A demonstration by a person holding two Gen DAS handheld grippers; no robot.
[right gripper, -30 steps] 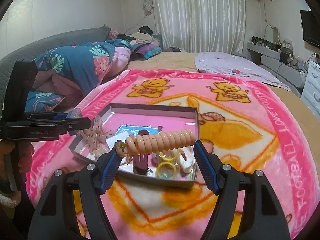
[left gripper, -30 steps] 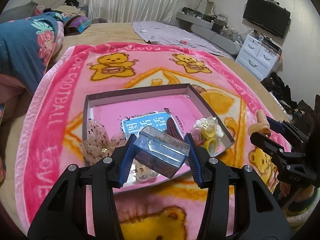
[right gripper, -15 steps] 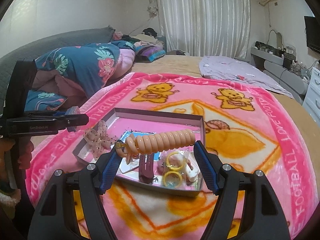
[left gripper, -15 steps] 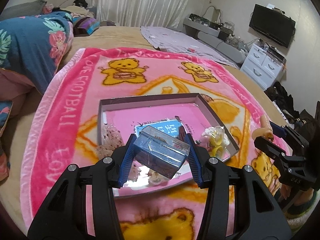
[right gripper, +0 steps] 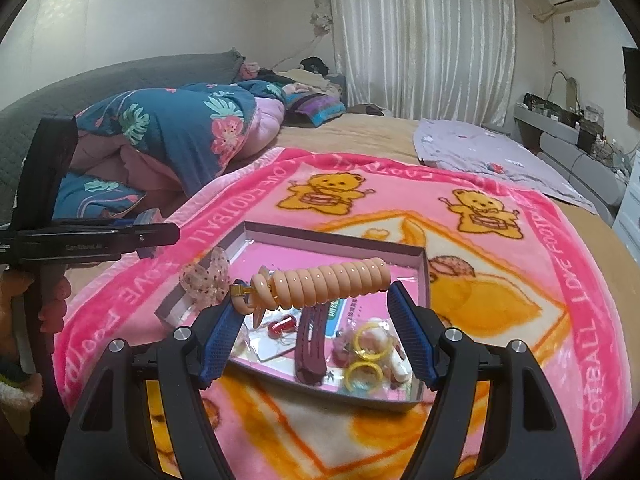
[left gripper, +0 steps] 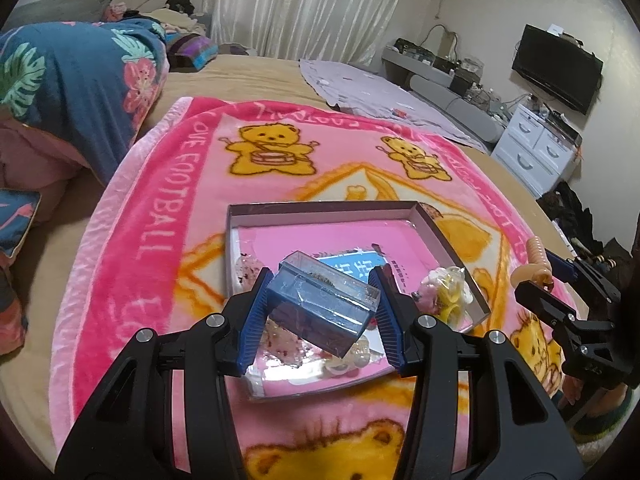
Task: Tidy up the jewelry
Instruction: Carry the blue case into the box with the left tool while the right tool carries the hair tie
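My left gripper (left gripper: 320, 312) is shut on a clear blue plastic box (left gripper: 320, 304), held tilted above the near part of a shallow grey tray (left gripper: 320, 210) on the bed. My right gripper (right gripper: 316, 308) is shut on a peach spiral hair tie (right gripper: 328, 286), held above the tray's (right gripper: 336, 236) near side; it also shows at the right of the left wrist view (left gripper: 538, 268). In the tray lie a dark red hair clip (right gripper: 310, 344), yellow rings (right gripper: 366, 356), red earrings (right gripper: 282, 326), a speckled pink bow (right gripper: 208, 280) and a blue card (left gripper: 352, 264).
The tray sits on a pink teddy-bear blanket (left gripper: 168, 184) over a tan bed. A blue floral quilt (right gripper: 168, 132) is heaped at the left. A lilac cloth (left gripper: 372, 88) lies at the far side. White drawers (left gripper: 536, 148) and a TV (left gripper: 558, 68) stand at the right.
Both grippers have drawn back and up a little, still holding the box and the hair tie, so more of the blanket and room shows. The tray's contents have not moved.
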